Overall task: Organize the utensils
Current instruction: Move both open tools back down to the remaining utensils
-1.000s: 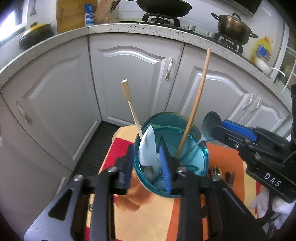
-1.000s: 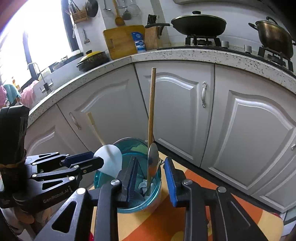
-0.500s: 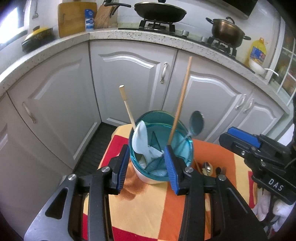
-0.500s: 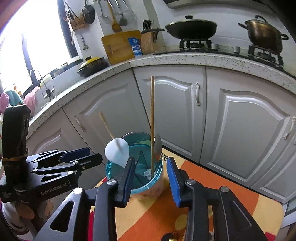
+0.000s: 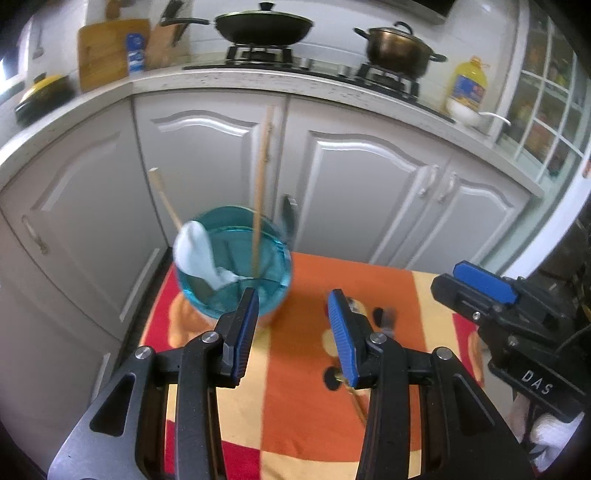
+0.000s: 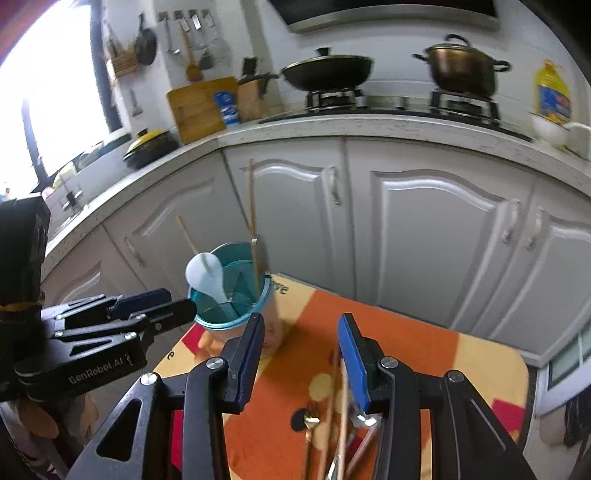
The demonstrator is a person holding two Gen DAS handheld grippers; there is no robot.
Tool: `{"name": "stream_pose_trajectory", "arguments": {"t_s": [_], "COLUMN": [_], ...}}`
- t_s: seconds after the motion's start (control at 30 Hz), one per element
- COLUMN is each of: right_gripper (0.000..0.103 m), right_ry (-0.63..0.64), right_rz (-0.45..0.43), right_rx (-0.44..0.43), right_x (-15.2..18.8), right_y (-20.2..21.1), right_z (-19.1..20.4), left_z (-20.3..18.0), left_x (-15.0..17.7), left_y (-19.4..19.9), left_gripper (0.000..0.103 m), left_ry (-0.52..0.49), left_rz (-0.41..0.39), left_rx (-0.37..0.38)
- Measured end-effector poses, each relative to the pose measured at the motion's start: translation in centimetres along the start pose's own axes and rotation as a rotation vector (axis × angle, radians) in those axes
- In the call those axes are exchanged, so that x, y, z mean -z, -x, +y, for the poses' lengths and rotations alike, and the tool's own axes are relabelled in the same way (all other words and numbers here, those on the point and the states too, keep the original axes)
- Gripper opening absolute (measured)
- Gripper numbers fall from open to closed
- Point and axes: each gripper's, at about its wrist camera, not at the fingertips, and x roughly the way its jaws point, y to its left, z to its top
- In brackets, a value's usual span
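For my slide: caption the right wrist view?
Open right gripper above loose cutlery; blue cup of utensils beyond.

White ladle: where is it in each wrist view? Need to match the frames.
Left wrist: white ladle left of centre, bowl up, on the teal holder's left rim.
Right wrist: white ladle centre-left, on the holder's left rim.
Shared landmark: the black wok on the stove.

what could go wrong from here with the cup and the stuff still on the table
The blue cup stands near the table's far corner with a tall wooden stick and a white spoon leaning out; a knock could tip it. The loose cutlery lies in a crossed pile under the open right claw, so a grab might catch several pieces. The left claw is close to the cup.
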Motion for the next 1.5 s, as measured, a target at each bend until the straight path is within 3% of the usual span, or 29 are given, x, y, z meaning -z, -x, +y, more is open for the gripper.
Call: {"name": "stream_pose_trajectory", "arguments": {"t_s": [0.4,0.6,0.87,0.93,1.1,1.23,1.5], "right_gripper": [0.043,0.049,0.05,0.046,0.043,0.036,0.036], "right_ry": [-0.079,-0.122,-0.149,-0.172,-0.154,-0.134,-0.189], "right_rz": [0.002,0.028,0.13,0.155,0.239,0.283,0.321], "right_rx": [0.103,0.109,0.051,-0.002,-0.031,-0.035,-0.028], "right_x": [2.8,4.2,7.3,8.2,9.6,10.3,11.0], "right_y": [4.1,3.9,0.1,-1.5,-4.8,-6.7,-8.9], "right_z": [-4.4,-6.3,-7.9,-8.5,-8.6,-8.4,-10.5], "left_z": [-5.2,-5.1,-2.8,-2.4,-1.3,-1.3,-2.8], "left_x": [1.2,1.6,3.8,4.6,6.6,7.5,8.9], "left_y": [-0.5,-1.6,-4.6,-5.5,-8.4,-10.2,-14.1], "left_gripper": [0.039,0.039,0.038,0.038,0.038,0.038,0.038], "left_ry": [-0.082,-0.06,0.024,0.038,0.073,0.082,0.083], "left_rz": [0.032,0.076,0.196,0.227,0.312,0.352,0.42], "left_rx": [0.063,0.095,0.144,0.149,0.138,0.134,0.133]}}
